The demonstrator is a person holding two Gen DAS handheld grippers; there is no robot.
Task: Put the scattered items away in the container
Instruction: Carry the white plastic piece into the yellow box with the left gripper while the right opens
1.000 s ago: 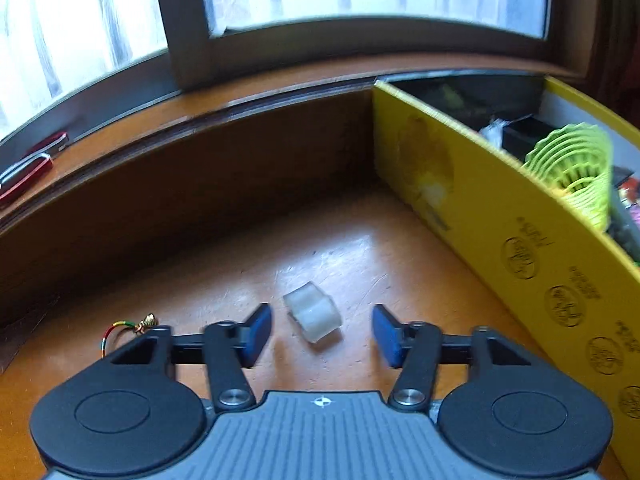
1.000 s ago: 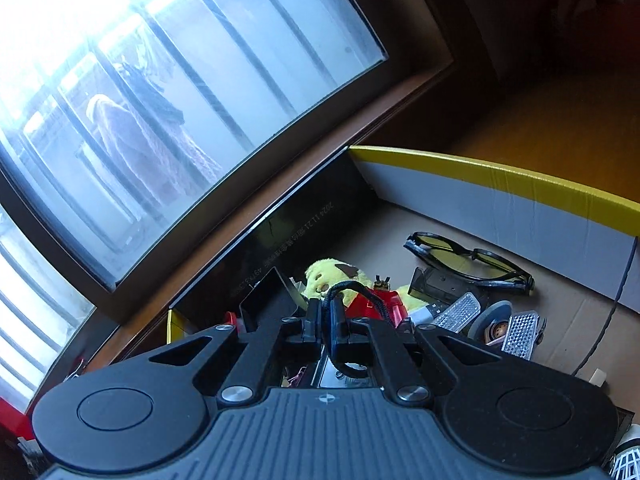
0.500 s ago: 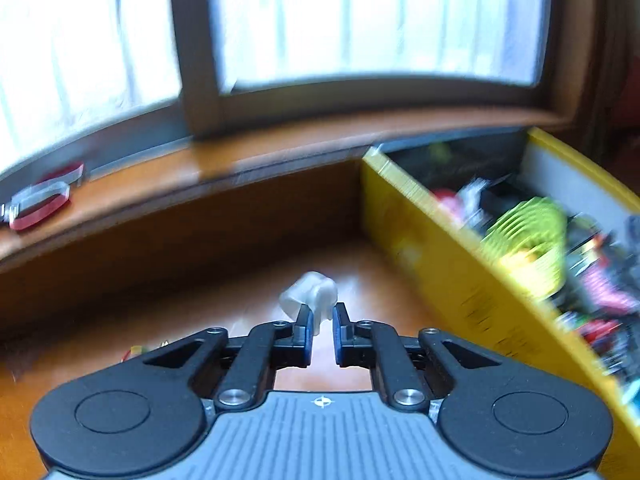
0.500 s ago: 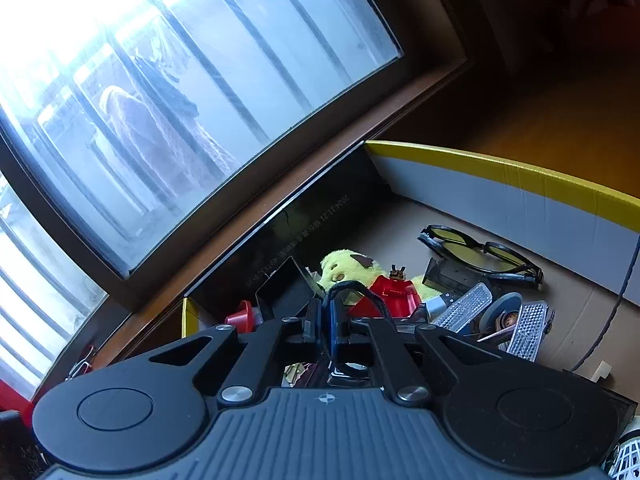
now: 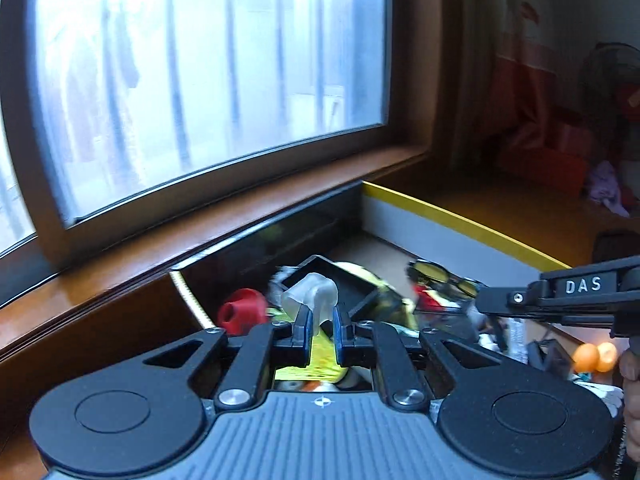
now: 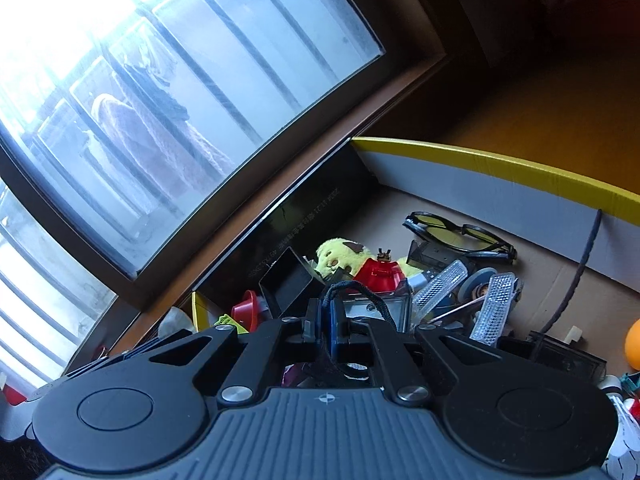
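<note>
In the left wrist view, motion blur is smearing the items lying in the yellow box (image 5: 460, 222), so most of them cannot be told. The right gripper (image 5: 486, 304) is being cut by the picture's edge beside this box. In the right wrist view, an orange ball (image 6: 633, 344) near the box's wall is also being cut off.

A: Any lettering that can be read?

B: The white capitals "DAS" stand on a small dark label on the black metal side of the right gripper (image 5: 486, 307), seen from the left wrist.

A: Anything else?

B: A line of pale print runs along the black inner wall of the yellow-rimmed cardboard box (image 6: 520, 166), but it is too small and upside down to read
</note>
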